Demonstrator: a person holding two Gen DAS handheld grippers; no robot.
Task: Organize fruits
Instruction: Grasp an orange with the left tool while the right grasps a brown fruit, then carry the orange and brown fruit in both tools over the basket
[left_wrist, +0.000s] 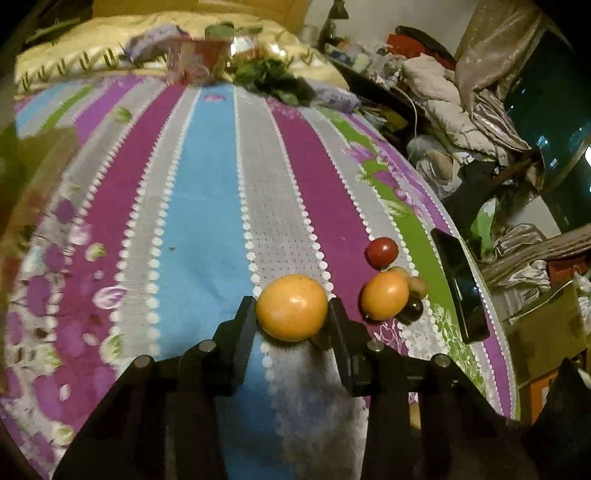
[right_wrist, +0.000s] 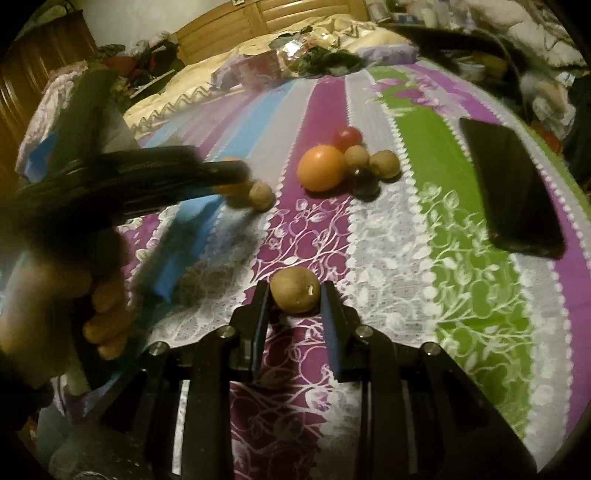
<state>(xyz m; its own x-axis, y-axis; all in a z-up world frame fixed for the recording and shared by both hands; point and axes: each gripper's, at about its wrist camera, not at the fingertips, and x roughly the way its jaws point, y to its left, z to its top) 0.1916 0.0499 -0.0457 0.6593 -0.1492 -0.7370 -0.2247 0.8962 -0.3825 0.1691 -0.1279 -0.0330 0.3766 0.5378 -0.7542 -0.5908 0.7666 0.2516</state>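
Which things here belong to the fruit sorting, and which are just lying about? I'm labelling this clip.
Part of the job:
- large round orange in the left gripper
- small round brown fruit between the right gripper fingers
- cluster: second orange, red round fruit, small tan fruits, dark fruit

Lying about:
- black phone
- striped floral bedsheet
- rumpled clothes

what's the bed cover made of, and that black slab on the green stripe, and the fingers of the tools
Bed cover: looks like woven or printed cloth, matte, with raised dotted bands. Black slab: probably a phone, its glassy, glossy face catching reflections. Fingers of the right tool: flat, matte black, likely plastic; the left tool looks the same.
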